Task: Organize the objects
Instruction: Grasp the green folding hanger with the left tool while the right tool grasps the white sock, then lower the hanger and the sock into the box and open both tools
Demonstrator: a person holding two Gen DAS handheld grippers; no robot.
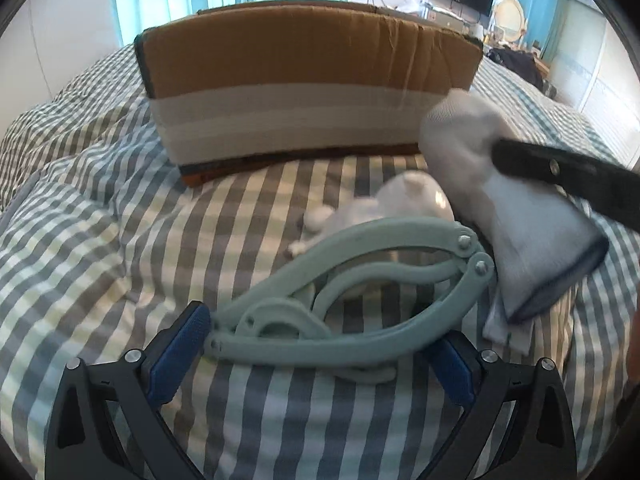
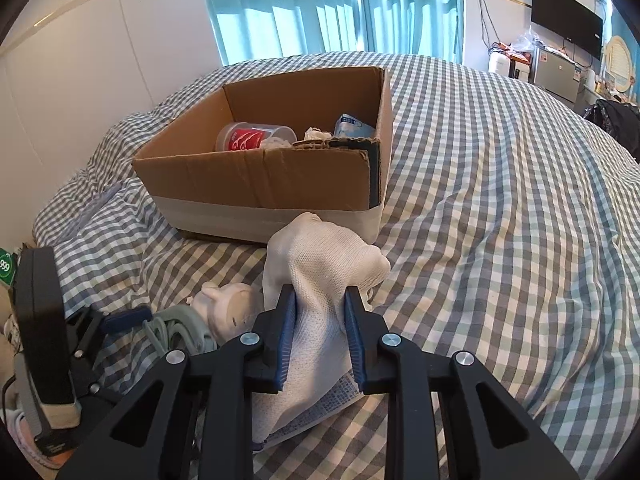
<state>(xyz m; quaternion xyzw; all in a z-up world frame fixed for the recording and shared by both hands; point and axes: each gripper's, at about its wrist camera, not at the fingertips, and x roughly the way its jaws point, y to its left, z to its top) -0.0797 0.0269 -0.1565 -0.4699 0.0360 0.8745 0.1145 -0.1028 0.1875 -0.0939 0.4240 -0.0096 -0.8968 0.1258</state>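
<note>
Meanwhile right gripper (image 2: 320, 312) pinches white sock (image 2: 328, 256) before cardboard box (image 2: 260, 184); left gripper (image 1: 316, 344) jaws wide around folding hanger (image 1: 360, 276).

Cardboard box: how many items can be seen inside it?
3 in the cardboard box: a red-labelled jar at left, crumpled white material in the middle, a blue packet at right. More may be hidden.

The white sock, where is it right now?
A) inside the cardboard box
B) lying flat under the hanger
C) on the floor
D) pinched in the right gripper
D: the right gripper has its fingers shut on the white sock, in front of the cardboard box.
</note>
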